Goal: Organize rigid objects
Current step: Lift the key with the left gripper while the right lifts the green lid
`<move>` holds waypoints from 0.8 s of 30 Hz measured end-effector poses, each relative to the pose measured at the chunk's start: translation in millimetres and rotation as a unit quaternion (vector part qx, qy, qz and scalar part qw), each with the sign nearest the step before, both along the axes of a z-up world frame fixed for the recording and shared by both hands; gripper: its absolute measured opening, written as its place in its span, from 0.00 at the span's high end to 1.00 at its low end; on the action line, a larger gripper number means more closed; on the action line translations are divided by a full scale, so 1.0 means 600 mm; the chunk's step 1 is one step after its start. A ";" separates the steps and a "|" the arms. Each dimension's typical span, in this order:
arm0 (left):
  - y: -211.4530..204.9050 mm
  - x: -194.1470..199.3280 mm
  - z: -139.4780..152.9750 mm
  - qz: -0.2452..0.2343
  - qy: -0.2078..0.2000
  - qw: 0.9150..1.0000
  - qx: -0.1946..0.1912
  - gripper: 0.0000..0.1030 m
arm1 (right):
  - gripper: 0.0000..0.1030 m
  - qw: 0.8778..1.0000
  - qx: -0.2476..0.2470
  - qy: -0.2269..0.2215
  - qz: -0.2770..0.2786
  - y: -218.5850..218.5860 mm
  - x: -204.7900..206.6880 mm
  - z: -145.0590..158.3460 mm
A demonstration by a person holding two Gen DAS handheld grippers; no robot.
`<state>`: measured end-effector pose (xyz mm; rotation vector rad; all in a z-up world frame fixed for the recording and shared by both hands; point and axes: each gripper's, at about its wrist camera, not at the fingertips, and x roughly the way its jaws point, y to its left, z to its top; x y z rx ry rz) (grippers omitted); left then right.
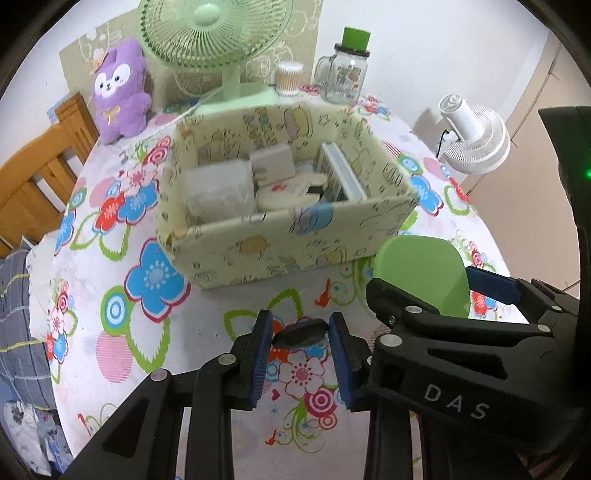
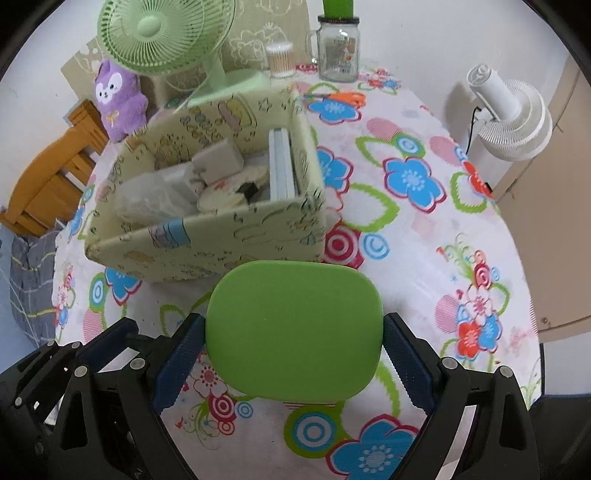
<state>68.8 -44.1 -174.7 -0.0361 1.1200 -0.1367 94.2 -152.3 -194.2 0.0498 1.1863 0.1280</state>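
held nearest the lens: green rounded-square lid (image 2: 293, 330), flat face toward the right wrist camera, clamped at its two side edges by the right gripper (image 2: 293, 354); blue pads pressing on both edges, jaws spread wide to span it; lifted clear of the tablecloth. same lid seen edge-on from the left wrist view (image 1: 421, 275), just right of the fabric box's near corner.

listed from largest to smallest:

round table under floral tablecloth (image 1: 110, 332), blue, red and green flowers on white.

fabric storage box (image 1: 280, 240), pale yellow with cartoon print, open top, standing mid-table; already holding a clear plastic bag (image 1: 218, 192), a white boxy item (image 1: 273, 160), cream oval pieces (image 1: 284, 197) and a white slatted thing upright against the right-hand wall (image 1: 341, 173).

green desk fan (image 1: 214, 29) behind the box, base touching the tablecloth.

white fan (image 1: 476, 144) off the table's right edge, beside a wall.

wooden chair back (image 1: 44, 170) at far left.

purple plush toy (image 1: 120, 92) upright at the back left of the table.

glass mug jar with green lid (image 1: 345, 70) at the back right.

cotton-swab tub (image 1: 289, 77) just left of the jar.

orange-handled scissors (image 2: 341, 98) flat on the cloth behind the box, right wrist view only.

small dark oval object (image 1: 301, 332), pinched between the blue pads of the left gripper (image 1: 300, 341); jaws drawn in narrow on it, raised above the cloth in front of the box.
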 end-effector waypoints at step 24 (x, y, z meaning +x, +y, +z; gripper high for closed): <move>0.021 -0.004 -0.032 0.018 0.005 1.000 -0.011 0.58 | 0.08 0.999 -0.018 -0.024 0.016 -0.022 0.001 0.015</move>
